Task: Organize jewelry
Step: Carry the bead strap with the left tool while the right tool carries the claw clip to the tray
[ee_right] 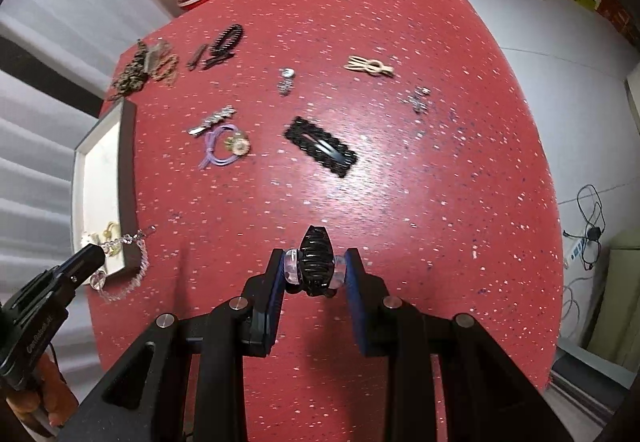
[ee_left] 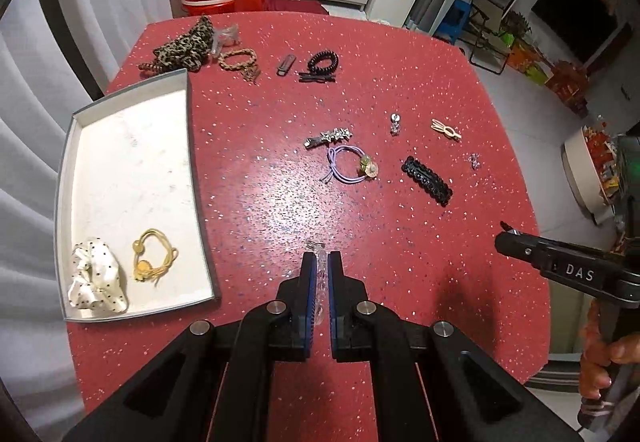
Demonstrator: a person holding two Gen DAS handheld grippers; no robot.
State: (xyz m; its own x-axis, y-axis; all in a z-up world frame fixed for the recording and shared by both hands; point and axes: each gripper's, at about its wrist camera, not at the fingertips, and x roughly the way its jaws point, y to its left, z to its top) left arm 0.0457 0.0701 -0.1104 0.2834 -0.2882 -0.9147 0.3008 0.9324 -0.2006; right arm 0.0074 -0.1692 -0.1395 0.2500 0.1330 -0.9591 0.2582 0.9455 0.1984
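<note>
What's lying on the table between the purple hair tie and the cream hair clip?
In the left wrist view, a small silver charm lies between the purple hair tie and the cream hair clip.

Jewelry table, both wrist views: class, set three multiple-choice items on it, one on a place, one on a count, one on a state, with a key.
1. Where does the white dotted scrunchie lie?
A. in the tray
B. on the bare table
C. on the floor

2. How many items lie in the tray?
A. none
B. two
C. five

3. What does the right hand-held gripper hold?
A. nothing
B. the purple hair tie
C. a black claw clip

Key: 1 A, it sits in the tray's near corner. 2 B, only the scrunchie and a yellow hair tie. 3 C, the clip sits between its pads.
</note>
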